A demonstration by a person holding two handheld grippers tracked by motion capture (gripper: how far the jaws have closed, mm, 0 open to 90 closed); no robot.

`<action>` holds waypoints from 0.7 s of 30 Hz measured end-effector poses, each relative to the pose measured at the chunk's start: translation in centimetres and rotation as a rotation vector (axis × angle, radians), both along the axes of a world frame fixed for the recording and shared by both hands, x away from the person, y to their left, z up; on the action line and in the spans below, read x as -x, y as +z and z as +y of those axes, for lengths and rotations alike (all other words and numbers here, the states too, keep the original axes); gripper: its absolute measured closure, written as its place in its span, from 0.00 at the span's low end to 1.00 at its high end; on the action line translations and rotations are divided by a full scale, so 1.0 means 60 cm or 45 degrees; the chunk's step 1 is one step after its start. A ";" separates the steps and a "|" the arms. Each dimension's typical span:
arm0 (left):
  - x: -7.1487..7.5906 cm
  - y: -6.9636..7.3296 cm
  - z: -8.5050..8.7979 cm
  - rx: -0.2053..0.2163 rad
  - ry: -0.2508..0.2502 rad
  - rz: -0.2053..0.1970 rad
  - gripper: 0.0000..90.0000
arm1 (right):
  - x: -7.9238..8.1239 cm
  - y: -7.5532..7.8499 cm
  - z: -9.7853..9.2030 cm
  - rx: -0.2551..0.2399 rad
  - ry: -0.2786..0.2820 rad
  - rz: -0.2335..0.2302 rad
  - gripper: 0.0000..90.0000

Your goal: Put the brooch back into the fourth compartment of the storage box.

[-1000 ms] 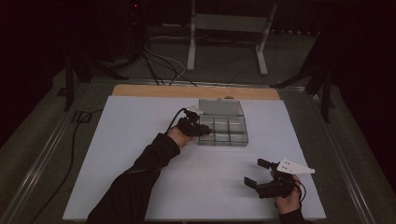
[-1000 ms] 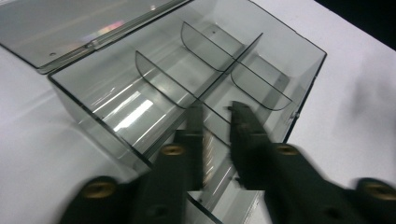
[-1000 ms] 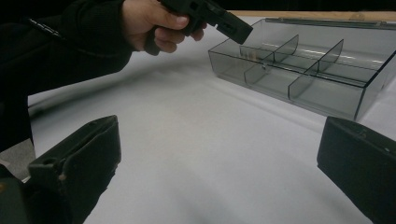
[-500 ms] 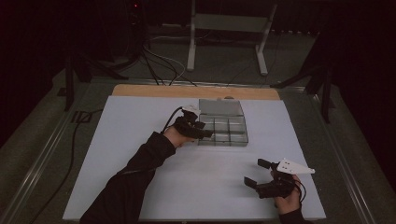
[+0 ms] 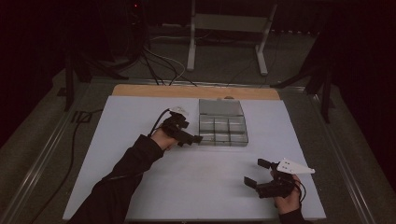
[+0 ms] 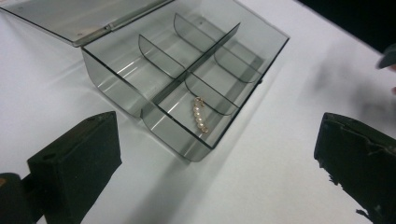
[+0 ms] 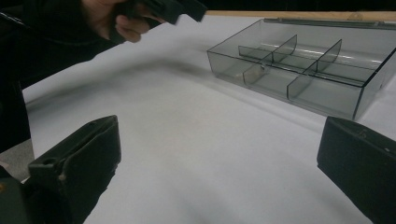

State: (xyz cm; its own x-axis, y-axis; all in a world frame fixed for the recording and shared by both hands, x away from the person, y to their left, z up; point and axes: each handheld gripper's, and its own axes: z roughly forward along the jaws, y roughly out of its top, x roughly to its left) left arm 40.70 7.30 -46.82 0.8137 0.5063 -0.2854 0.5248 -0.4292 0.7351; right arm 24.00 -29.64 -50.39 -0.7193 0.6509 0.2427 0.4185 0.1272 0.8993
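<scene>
In the left gripper view the pearl clip point(image 6: 201, 115) lies in a near corner compartment of the clear box point(image 6: 116, 74), centre frame, above and between the left gripper point(image 6: 219, 163); its jaws have just been opening and stand wide, nothing between them. The high view shows the box point(image 5: 222, 107) at centre, lid open, the clip too small to tell. The right gripper point(image 5: 261, 172) at lower right is spread, empty.
</scene>
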 end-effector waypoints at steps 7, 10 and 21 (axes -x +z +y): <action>0.008 0.015 0.035 0.072 -0.058 -0.025 0.01 | -0.002 -0.001 0.003 0.002 0.003 0.003 0.00; 0.019 0.015 0.049 0.057 -0.075 -0.055 0.01 | -0.001 0.000 0.003 0.005 0.004 0.002 0.00; 0.069 0.000 0.114 0.039 -0.060 -0.106 0.01 | -0.002 -0.001 0.002 -0.004 -0.002 0.009 0.00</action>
